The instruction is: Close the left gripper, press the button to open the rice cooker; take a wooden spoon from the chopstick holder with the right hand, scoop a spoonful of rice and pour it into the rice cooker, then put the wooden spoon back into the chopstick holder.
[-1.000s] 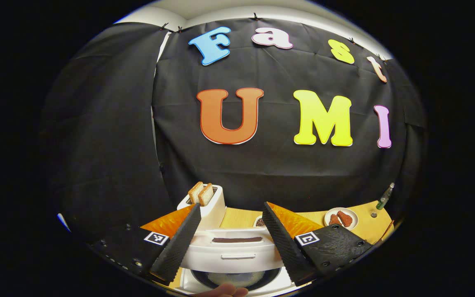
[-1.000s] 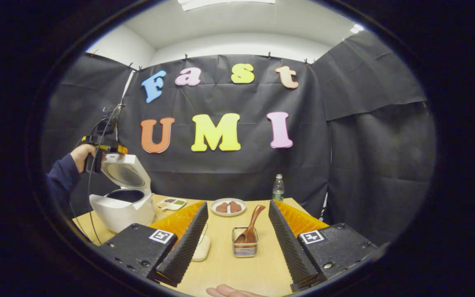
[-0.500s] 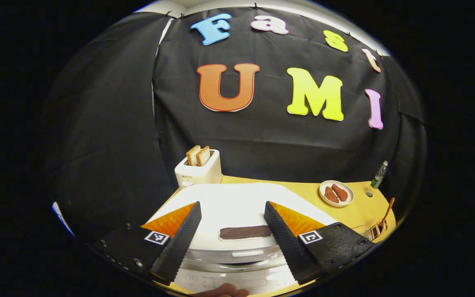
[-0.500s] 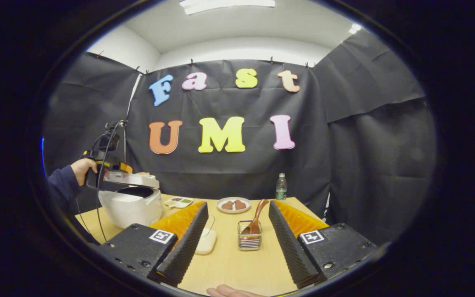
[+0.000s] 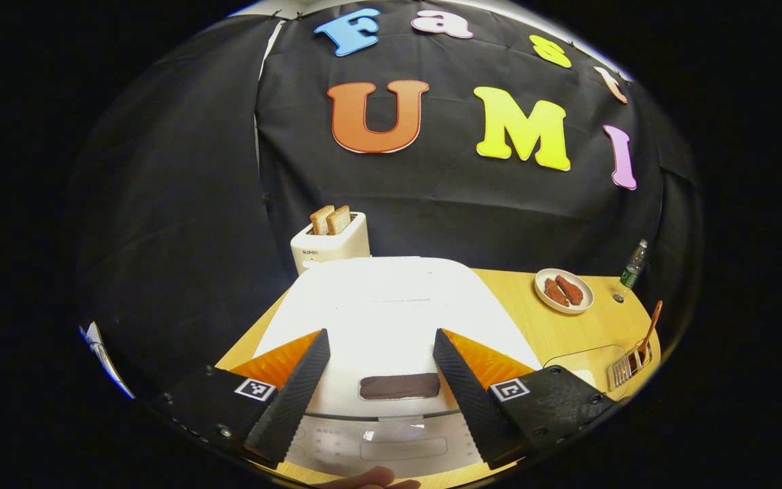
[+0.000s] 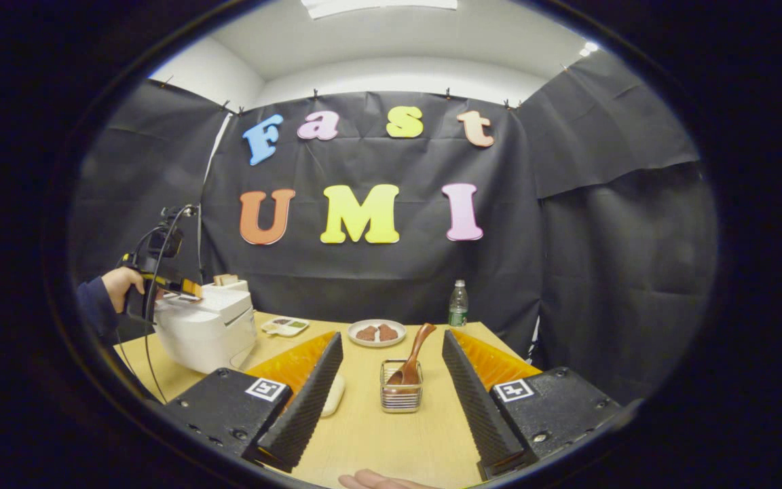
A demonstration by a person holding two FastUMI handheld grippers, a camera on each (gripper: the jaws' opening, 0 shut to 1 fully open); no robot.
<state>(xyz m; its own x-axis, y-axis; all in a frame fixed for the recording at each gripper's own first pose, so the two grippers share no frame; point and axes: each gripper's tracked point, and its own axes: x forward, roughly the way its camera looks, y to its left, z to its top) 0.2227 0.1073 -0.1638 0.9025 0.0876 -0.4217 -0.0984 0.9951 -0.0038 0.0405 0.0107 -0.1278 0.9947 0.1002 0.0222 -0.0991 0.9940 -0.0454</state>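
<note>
Left gripper view: we look down on the white rice cooker, its lid down and its dark window panel lying between our left gripper, whose jaws stand wide apart just over the lid's front edge with nothing held. Behind the cooker stands a white toaster with two slices of bread poking from its slots. To the right on the wooden desk we see a plate of brown food, a bottle at the far edge, and the wire chopstick holder with the wooden spoon leaning in it.

In the right gripper view, the right gripper hovers low over the desk, jaws spread open and empty, framing the chopstick holder and the spoon resting upright inside. A pale lidded container lies partly hidden behind one finger. Far to the left, a hand in a dark sleeve holds the other gripper against the top of the closed cooker. A small tray lies near the cooker's base.
</note>
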